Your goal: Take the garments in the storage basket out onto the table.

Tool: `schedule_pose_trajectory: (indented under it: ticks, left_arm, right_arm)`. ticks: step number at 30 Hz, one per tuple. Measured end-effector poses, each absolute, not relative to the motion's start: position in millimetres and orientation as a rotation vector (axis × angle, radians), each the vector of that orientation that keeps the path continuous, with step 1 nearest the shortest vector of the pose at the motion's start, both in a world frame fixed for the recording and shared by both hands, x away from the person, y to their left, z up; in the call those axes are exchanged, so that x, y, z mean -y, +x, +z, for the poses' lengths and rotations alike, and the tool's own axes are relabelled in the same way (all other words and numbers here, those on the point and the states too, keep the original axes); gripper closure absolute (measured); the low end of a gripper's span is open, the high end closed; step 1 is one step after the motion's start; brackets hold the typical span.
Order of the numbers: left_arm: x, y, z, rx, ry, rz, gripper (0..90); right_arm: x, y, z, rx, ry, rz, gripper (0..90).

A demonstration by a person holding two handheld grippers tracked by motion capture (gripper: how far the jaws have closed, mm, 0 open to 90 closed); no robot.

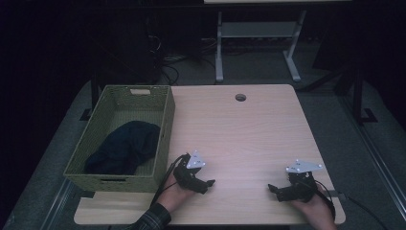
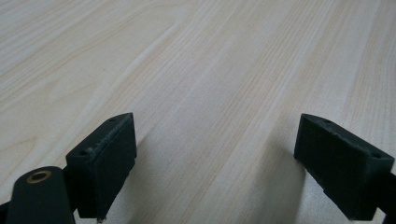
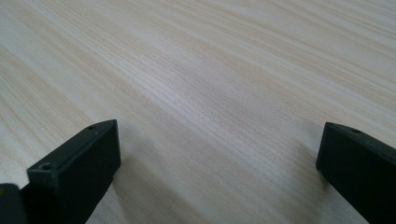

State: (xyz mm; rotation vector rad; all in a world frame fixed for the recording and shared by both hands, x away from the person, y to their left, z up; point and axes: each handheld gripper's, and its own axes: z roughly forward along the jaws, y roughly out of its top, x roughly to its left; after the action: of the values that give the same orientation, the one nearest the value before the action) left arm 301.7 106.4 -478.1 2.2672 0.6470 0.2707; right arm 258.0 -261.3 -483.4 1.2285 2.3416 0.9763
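Resting low on the table, left gripper is gaping wide, holding nothing | right gripper is lying likewise spread, well apart | dark cloth is sitting inside the green basket, just beside the left gripper.

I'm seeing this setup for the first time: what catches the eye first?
The green woven basket at the table's left edge stands out, with a dark cloth heaped inside it. Near the front edge of the pale wooden table, the left tongs and right tongs rest open, holding nothing.
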Motion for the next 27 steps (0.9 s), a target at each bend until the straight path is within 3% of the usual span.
schedule_pose_trajectory:
  ticks: [27]
  left_arm:
    - [-107.8, 304.0, -475.2, -0.645, 2.283, 0.263, 12.6]
  right_arm:
    - [261.3, 258.0, -483.4, -2.341, 1.228, 0.976, 0.0]
